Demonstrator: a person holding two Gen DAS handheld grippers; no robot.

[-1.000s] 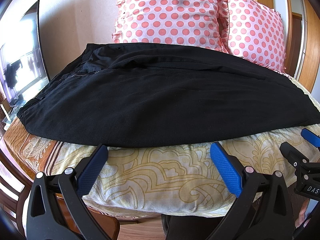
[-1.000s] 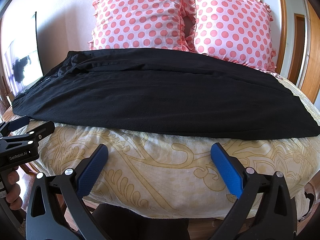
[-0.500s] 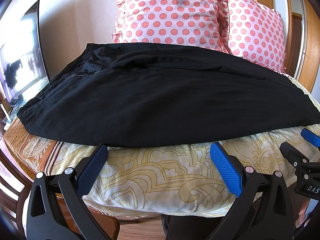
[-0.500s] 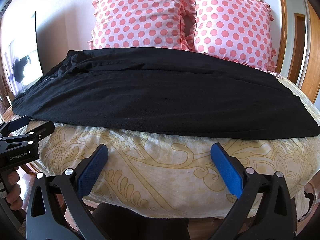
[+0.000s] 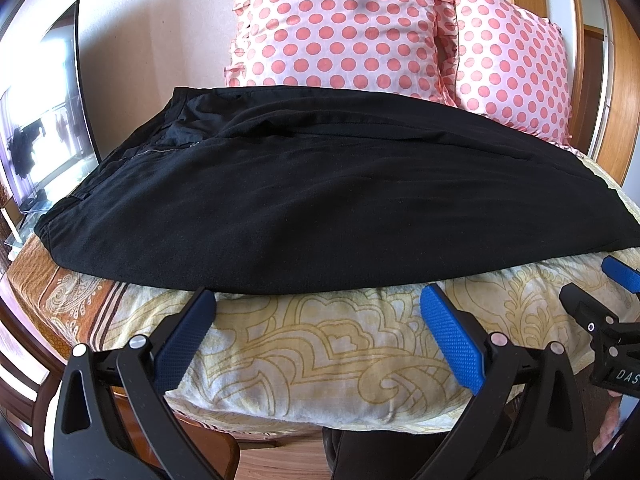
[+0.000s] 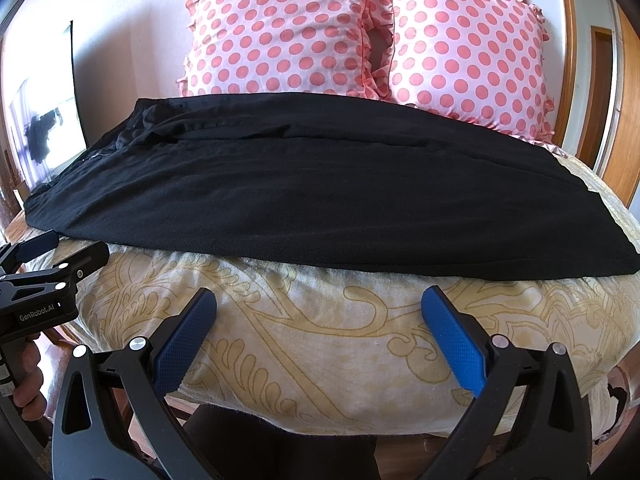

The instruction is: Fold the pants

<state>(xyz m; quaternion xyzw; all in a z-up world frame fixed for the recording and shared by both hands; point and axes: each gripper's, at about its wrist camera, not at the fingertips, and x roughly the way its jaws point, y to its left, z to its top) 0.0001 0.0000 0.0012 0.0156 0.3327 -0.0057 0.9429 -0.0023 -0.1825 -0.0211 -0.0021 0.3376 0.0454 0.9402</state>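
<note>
Black pants [image 5: 328, 200] lie spread flat across the bed, waistband to the left and legs running right; they also show in the right wrist view [image 6: 320, 192]. My left gripper [image 5: 318, 324] is open and empty, hovering at the near bed edge just short of the pants' hem side. My right gripper [image 6: 320, 324] is open and empty, over the yellow bedspread [image 6: 320, 320] in front of the pants. Each gripper shows at the edge of the other's view: the right one [image 5: 600, 304] and the left one [image 6: 48, 264].
Two pink polka-dot pillows [image 5: 344, 28] [image 6: 468, 48] stand against the wall behind the pants. A dark screen [image 5: 44, 108] stands at the left beside the bed. A wooden door frame [image 6: 628, 92] is at the right. The bed's wooden edge [image 5: 24, 320] shows lower left.
</note>
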